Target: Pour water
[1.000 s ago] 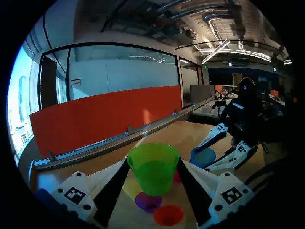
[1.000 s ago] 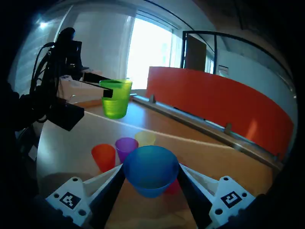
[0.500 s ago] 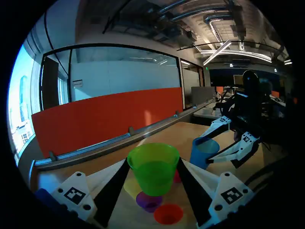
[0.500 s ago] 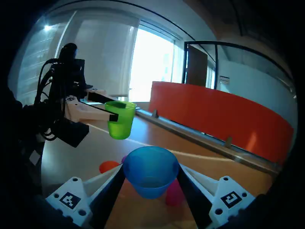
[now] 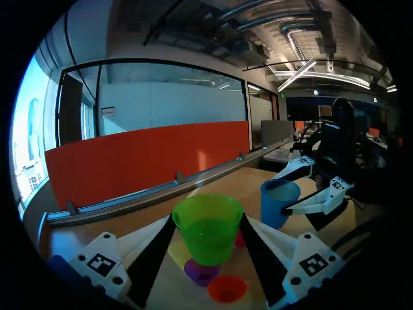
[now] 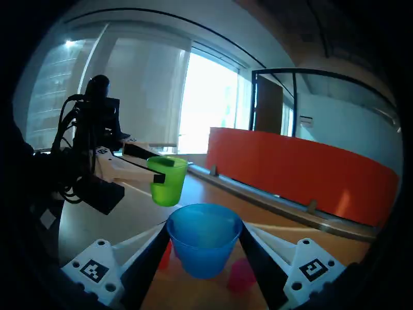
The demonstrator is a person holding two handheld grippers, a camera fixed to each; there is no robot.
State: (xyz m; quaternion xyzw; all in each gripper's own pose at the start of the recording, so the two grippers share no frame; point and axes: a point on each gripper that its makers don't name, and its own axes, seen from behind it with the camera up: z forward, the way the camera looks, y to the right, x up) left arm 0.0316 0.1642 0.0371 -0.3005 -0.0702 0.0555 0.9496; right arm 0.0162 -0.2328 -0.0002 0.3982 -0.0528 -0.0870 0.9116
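Now: you're at the line-up before the pour, with both cups aloft and neither one tipped.
Left gripper [image 5: 206,222]: its fingers pinch the green cup [image 5: 207,230] from both sides, just under the rim, and the cup is upright.
Right gripper [image 6: 204,227]: it presses on the blue cup [image 6: 204,243] the same way, also upright.
Water: the green cup looks darker in its lower half, which I read as liquid; in the blue cup I can't tell.
Where the cups are: both hang above the table [image 5: 242,181], near each other but apart. In the left gripper view the blue cup sits just right of the green one, at about the same height.
Below: small cups [image 5: 200,271] stand on the table under your left gripper.
Pose: you hold both grippers level and angled toward each other, so each camera catches the other's fingers side-on.
Next move: I'd say bring the pouring rim over the other cup's mouth, then roll that wrist slowly and hold the receiving cup steady.
Watch: a thin plastic cup could slip in the pinch as it tilts.
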